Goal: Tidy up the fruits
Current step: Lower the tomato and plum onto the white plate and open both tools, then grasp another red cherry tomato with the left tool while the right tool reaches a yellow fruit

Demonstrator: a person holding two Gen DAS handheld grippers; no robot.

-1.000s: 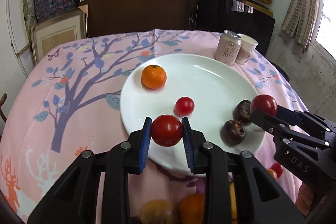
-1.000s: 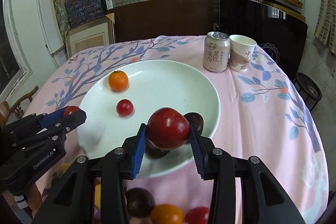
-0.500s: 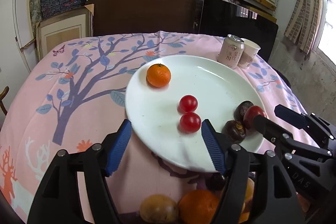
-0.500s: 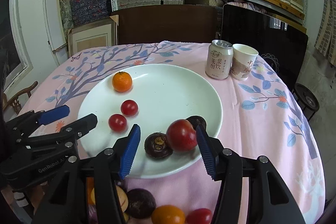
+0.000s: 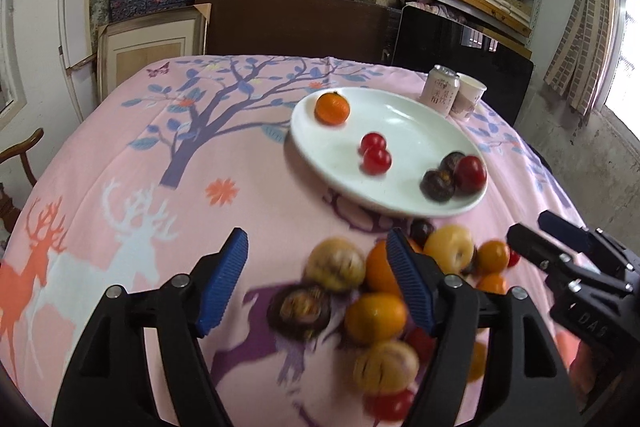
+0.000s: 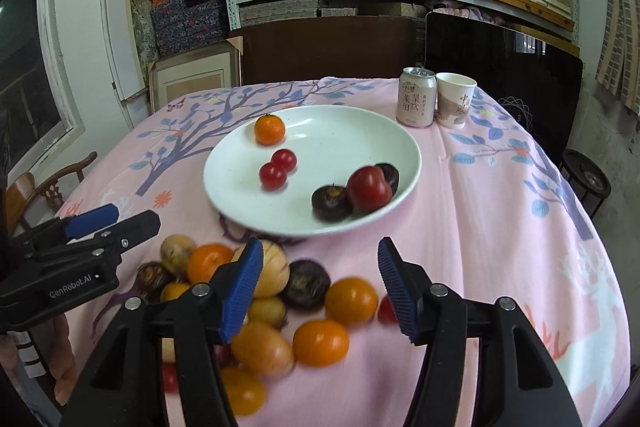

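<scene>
A white plate point(image 5: 404, 125) point(image 6: 340, 143) holds a mandarin point(image 5: 332, 108), two cherry tomatoes point(image 5: 376, 159), a larger red fruit point(image 6: 369, 187) and two dark mangosteens point(image 6: 331, 203). A pile of loose fruit point(image 5: 376, 311) point(image 6: 320, 341) lies on the pink cloth in front of the plate. My left gripper point(image 5: 316, 237) hovers over the pile's left side, jaws opening, nothing pressed between the pads. My right gripper point(image 6: 320, 245) hangs above the pile's right side, its jaws also opening and empty. Each gripper shows at the edge of the other's view.
A drink can point(image 6: 416, 103) and a paper cup point(image 6: 456, 105) stand past the plate at the back right. A wooden chair point(image 6: 44, 187) is off the table's left edge. A dark panel point(image 6: 500, 67) and shelves stand behind the table.
Both grippers opened and let go: the left's cherry tomato and the right's red fruit now lie on the plate. Both drew back from the plate to over the loose pile.
</scene>
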